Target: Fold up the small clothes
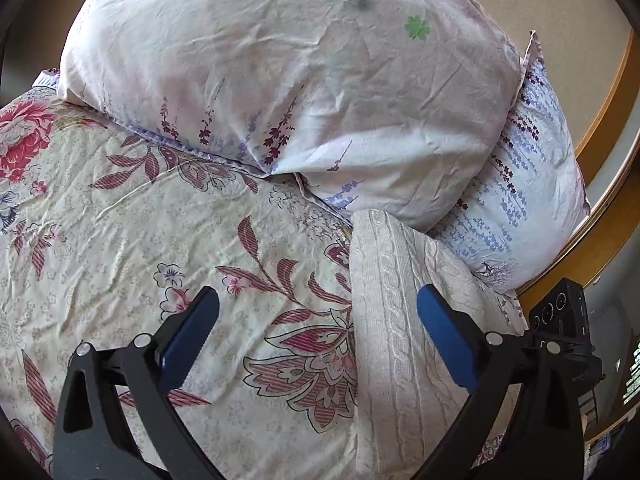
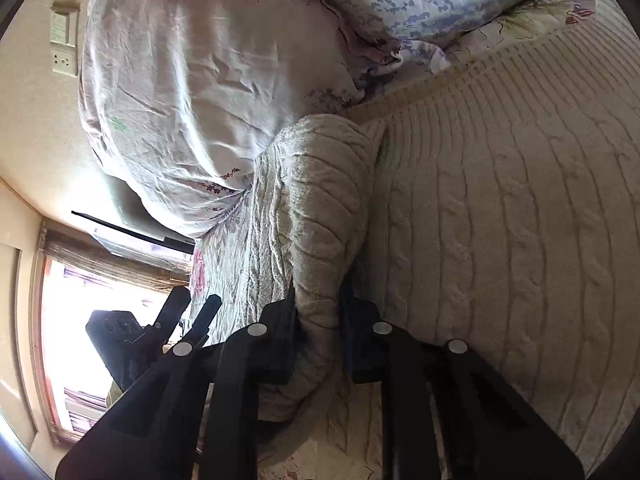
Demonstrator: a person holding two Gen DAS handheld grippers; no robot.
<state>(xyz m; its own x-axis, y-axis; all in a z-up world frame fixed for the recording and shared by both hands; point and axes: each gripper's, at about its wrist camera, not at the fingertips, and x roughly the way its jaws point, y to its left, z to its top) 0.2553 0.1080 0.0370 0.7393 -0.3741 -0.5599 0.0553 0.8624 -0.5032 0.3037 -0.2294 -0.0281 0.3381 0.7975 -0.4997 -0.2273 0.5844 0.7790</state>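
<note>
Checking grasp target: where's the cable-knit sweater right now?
The cream sweater lies on the floral bedspread just below the pillows; in the right wrist view the right gripper pinches a bunched fold of it.

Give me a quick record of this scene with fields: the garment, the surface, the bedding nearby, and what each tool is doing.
garment: cream cable-knit sweater, partly folded, one part bunched up
surface: bed with a floral red-and-cream quilt
bedding nearby: pale pink floral pillow lying on a white pillow with blue flower print
left tool: open, nothing between the blue pads, one finger over the sweater's edge
right tool: shut on the bunched fold of the sweater
stage: fold not finished
</note>
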